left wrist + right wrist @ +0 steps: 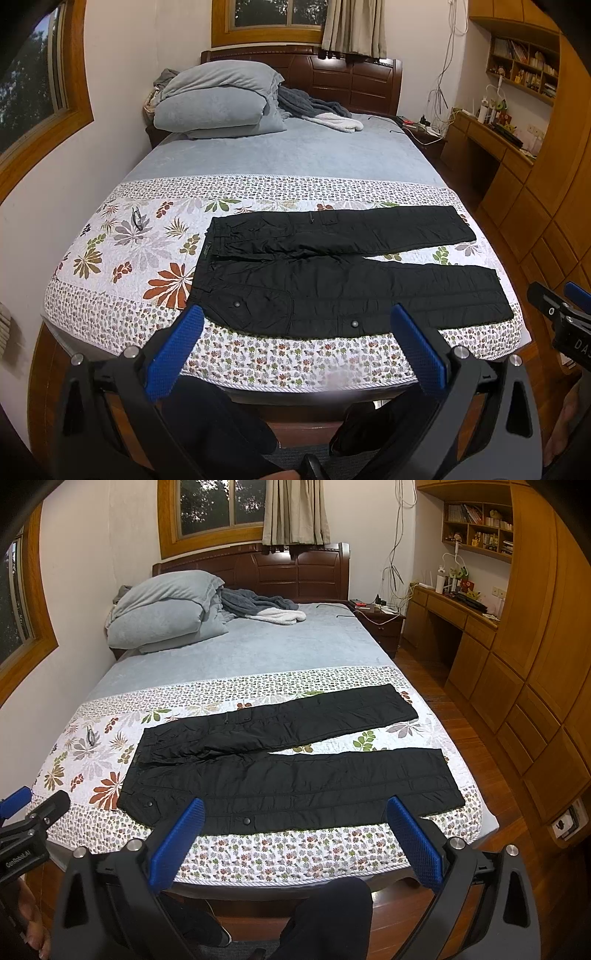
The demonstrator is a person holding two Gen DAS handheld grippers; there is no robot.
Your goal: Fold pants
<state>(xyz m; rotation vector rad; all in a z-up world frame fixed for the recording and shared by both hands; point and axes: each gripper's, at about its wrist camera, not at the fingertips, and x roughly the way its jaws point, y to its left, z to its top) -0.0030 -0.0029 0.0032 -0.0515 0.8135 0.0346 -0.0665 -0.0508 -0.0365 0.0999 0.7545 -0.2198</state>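
Black pants [332,273] lie flat on the floral quilt [129,251] at the foot of the bed, waistband to the left, both legs spread apart and pointing right. They also show in the right wrist view [288,775]. My left gripper [297,314] is open and empty, held above the bed's near edge in front of the pants. My right gripper [295,806] is open and empty, likewise short of the pants. The right gripper shows at the right edge of the left wrist view [561,306], the left gripper at the left edge of the right wrist view [33,812].
Folded grey bedding [218,99] and a grey-white blanket [317,110] lie at the headboard end. A pair of glasses [137,218] lies on the quilt left of the pants. A wooden desk [491,144] and wardrobe [535,664] stand to the right.
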